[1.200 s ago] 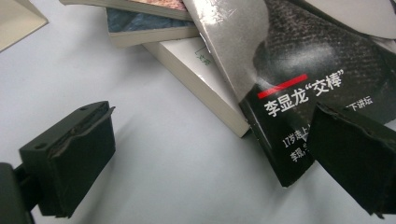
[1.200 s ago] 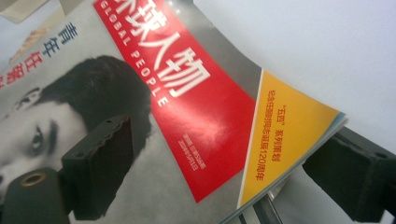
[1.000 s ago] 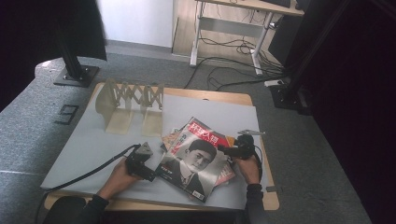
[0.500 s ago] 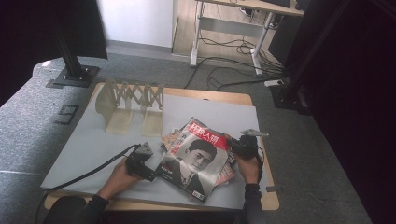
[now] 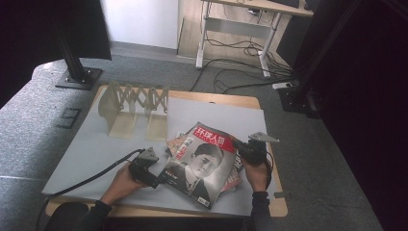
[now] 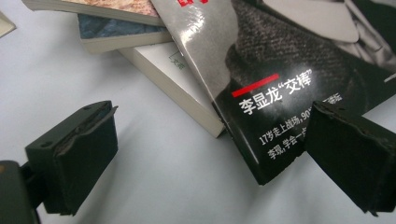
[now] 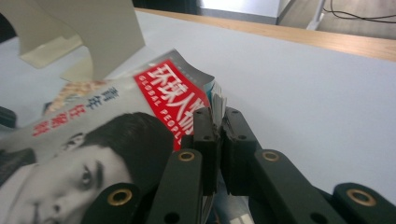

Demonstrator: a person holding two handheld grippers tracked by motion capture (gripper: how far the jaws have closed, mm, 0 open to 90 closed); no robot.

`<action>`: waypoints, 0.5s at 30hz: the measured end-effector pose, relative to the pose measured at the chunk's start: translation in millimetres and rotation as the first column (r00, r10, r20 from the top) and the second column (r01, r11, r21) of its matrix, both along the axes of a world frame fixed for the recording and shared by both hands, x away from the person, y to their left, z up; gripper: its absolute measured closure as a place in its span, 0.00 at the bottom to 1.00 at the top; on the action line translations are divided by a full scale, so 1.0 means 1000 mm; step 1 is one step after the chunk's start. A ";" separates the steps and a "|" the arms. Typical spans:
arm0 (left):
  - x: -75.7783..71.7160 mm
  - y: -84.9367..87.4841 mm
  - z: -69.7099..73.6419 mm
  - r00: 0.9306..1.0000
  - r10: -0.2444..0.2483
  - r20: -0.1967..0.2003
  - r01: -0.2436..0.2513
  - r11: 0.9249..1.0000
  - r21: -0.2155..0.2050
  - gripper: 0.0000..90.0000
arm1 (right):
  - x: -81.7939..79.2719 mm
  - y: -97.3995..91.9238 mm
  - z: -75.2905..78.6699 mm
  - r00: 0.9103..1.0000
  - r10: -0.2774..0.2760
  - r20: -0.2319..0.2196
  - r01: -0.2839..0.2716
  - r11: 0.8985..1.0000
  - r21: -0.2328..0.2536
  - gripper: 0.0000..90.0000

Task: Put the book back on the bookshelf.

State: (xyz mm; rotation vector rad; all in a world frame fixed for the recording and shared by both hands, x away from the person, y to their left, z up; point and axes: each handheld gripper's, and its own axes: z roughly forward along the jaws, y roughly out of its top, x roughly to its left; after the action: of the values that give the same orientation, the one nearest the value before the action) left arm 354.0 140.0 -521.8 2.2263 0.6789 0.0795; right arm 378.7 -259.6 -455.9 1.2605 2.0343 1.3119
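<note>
A glossy magazine (image 5: 202,166) with a red title band and a portrait of a person on its grey cover is seen on top of a small pile of books (image 5: 179,143), on the near right part of a pale grey mat (image 5: 96,139) that covers a wooden table (image 5: 240,100). Its far right corner (image 7: 215,100) is pinched by the right gripper (image 5: 239,146), whose jaws have just been closing and are now pressed together on the page edges, as the right gripper view (image 7: 218,122) shows; that corner is lifted slightly off the pile.

The left gripper (image 5: 162,179) is held at the magazine's near left edge. In the left gripper view (image 6: 205,149) its jaws stand wide apart: one black pad lies on or just over the cover's near corner, the other is well apart over bare mat, and nothing is squeezed between them. A thick white-paged book (image 6: 175,86) and a blue-covered one (image 6: 116,28) are seen under the magazine there.

Farther off, at the far left of the mat, a beige expanding book rack (image 5: 134,103) with a criss-cross lattice is set upright, well apart from the pile. A black cable (image 5: 86,180) trails from the left gripper towards the near left. Beyond the table, a black stand base (image 5: 77,77) and a white desk frame (image 5: 231,43) with loose cables are seen on the grey carpet.
</note>
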 end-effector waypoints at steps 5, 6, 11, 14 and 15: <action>-0.001 0.000 0.003 1.000 0.003 0.003 -0.003 1.000 -0.005 0.07 | -0.004 0.000 0.006 1.000 0.020 0.007 -0.020 0.999 0.037 0.93; 0.000 0.000 0.003 1.000 0.007 0.004 -0.007 1.000 -0.006 0.08 | -0.005 0.001 0.010 1.000 0.026 0.009 -0.026 0.999 0.040 0.93; 0.000 0.001 0.006 1.000 0.023 0.003 -0.023 1.000 -0.020 0.15 | -0.011 0.008 0.020 0.999 0.040 0.031 -0.041 0.999 0.009 0.93; 0.001 0.003 0.010 1.000 0.023 -0.005 -0.023 0.999 -0.039 0.16 | -0.014 0.012 0.026 0.998 0.049 0.046 -0.049 0.999 -0.001 0.93; 0.001 0.003 0.012 1.000 0.024 -0.004 -0.024 0.998 -0.052 0.16 | -0.016 0.014 0.029 0.997 0.054 0.051 -0.053 0.999 -0.007 0.93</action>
State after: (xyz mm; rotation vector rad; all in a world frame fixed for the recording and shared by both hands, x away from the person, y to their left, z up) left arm 355.3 143.4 -509.8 2.1692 0.7020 0.0694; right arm 362.4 -245.7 -427.1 1.1652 2.0481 1.3471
